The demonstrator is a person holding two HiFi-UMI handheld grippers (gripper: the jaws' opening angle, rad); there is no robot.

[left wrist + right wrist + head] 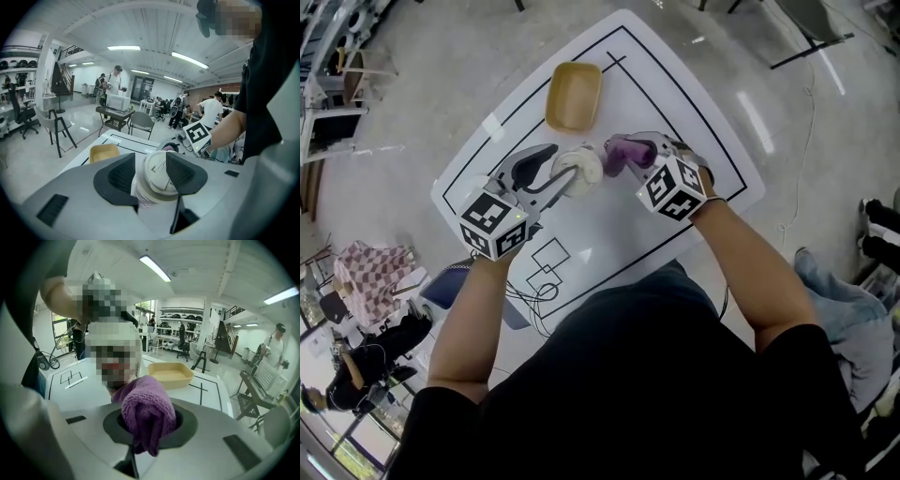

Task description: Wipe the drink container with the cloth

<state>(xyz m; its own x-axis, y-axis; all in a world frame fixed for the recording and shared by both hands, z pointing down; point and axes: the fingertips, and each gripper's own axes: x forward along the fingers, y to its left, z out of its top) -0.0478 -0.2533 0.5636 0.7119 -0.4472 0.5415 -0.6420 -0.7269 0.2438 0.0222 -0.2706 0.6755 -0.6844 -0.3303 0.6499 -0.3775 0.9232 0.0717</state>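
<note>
On the white lined table (pixel 609 230), our left gripper (pixel 149 174) clasps the one lidded cup (pixel 581 170) near the middle. Our right gripper (pixel 149 425) is clenched on the one purple cloth (pixel 625 150), right at the cup's side. We judge it best to hold the cup steady and sweep the cloth round its wall with light pressure. Beyond stands one yellow tray (pixel 573 95)

Bright even light from ceiling strips (pixel 123 48); glare on floor (pixel 759 122); fisheye distortion, dark corners in gripper views.
</note>
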